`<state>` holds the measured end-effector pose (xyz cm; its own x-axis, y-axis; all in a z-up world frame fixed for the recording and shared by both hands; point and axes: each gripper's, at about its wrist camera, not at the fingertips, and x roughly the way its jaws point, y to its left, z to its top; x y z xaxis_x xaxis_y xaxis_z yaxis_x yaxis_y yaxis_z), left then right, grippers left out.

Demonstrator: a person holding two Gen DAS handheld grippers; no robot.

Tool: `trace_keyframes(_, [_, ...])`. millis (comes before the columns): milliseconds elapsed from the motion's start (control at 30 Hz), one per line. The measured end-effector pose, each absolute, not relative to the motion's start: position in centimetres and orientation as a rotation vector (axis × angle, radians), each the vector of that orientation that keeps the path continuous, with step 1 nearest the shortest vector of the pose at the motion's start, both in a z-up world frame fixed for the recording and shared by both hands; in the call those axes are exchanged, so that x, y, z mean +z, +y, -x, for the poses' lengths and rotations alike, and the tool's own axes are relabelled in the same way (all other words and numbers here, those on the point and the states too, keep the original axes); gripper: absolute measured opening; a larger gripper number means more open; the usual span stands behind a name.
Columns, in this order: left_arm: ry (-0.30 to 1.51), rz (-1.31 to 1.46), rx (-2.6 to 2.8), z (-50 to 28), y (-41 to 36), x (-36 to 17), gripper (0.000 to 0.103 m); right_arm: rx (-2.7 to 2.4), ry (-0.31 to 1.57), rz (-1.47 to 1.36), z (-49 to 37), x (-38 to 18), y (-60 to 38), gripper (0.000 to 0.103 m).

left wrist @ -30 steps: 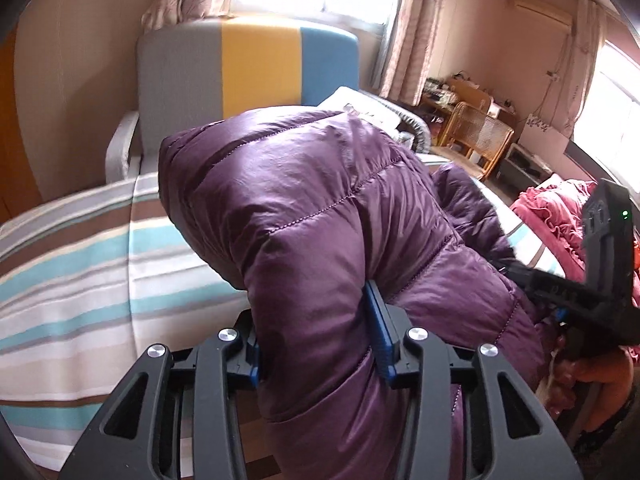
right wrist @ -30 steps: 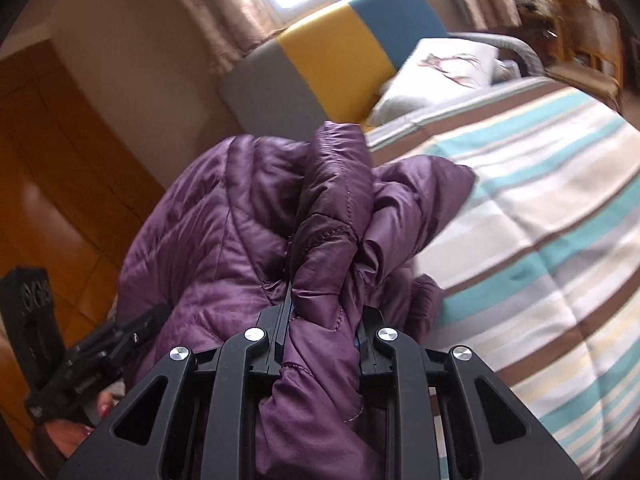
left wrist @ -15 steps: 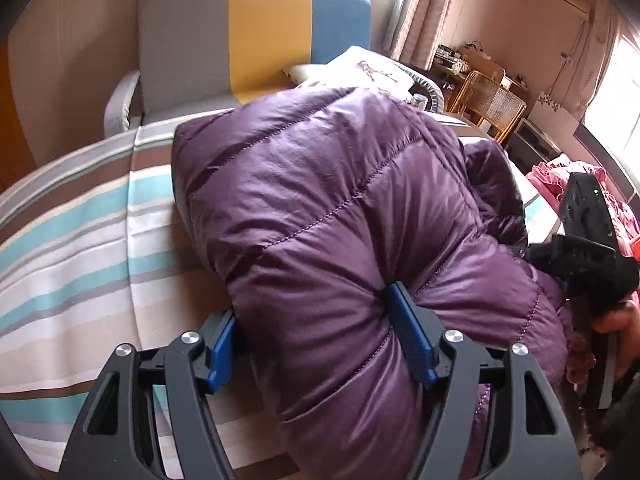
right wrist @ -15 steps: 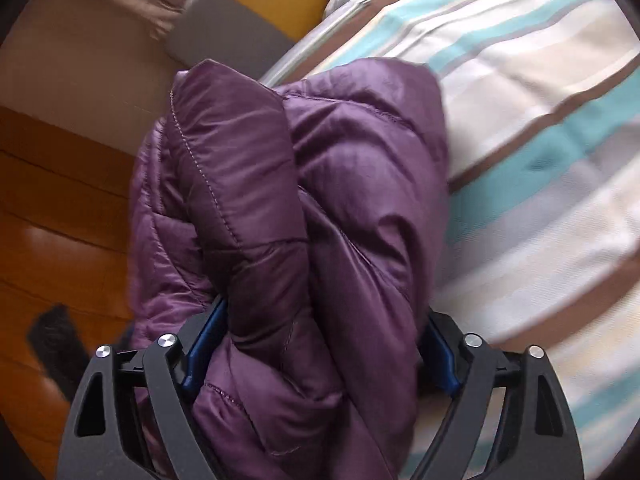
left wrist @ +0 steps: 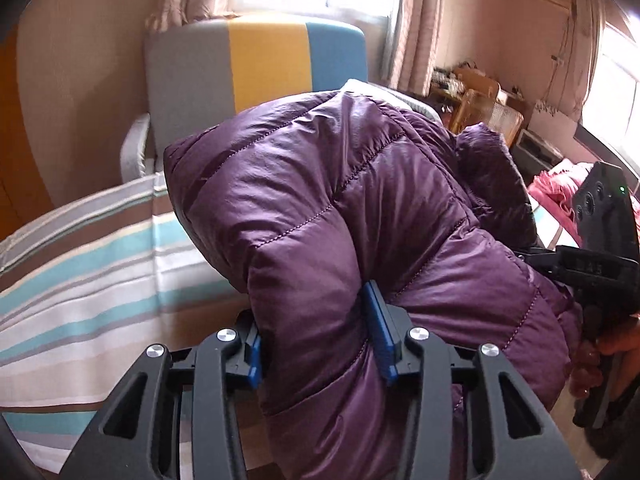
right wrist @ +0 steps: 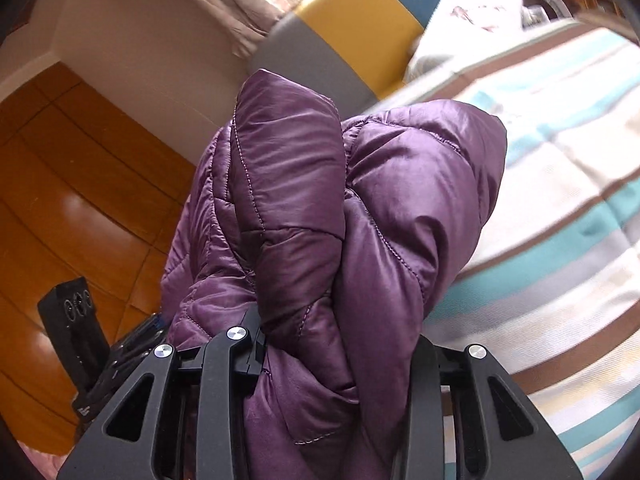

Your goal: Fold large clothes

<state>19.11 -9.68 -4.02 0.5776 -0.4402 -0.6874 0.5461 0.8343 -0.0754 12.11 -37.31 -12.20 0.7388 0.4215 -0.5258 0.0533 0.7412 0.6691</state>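
A bulky purple quilted jacket (left wrist: 360,200) is bunched up above the striped bed (left wrist: 80,280). My left gripper (left wrist: 316,336) has a thick fold of it between its blue pads (left wrist: 378,340); the jaws are closing and the pads dent the padding. In the right wrist view the same jacket (right wrist: 320,200) rises as a gathered bundle out of my right gripper (right wrist: 336,352), whose jaws are also closing and squeezing it. The right gripper (left wrist: 592,264) shows at the jacket's far side in the left view, held by a hand. The left gripper (right wrist: 120,352) shows low on the left in the right view.
A grey, yellow and blue headboard (left wrist: 256,64) stands at the bed's far end, with a white pillow (right wrist: 472,16) by it. A wooden wardrobe (right wrist: 60,200) lies to the left. Pink cloth (left wrist: 560,188) and a wicker chair (left wrist: 492,116) sit at the right.
Half a second ago both grippers stood wide around the jacket; both have narrowed onto it again. The right view has swung back up from looking down at the bed.
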Motion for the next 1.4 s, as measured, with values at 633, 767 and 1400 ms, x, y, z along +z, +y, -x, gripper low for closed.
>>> trace_keyframes(633, [0.713,-0.087,-0.314,-25.0,3.6,-1.3,0.042,0.381,0.693,-0.584,-17.5,-11.8,-30.8,0.034])
trace_keyframes(767, [0.750,-0.068,-0.265,-26.7,5.5,-2.7,0.042,0.395,0.732,-0.570,-19.9,-12.8,-29.0,0.034])
trace_keyframes(1400, [0.744,-0.149,-0.209,-28.3,4.5,-6.4,0.050,0.256,0.814,-0.588,-22.0,-18.3,-27.4,0.042])
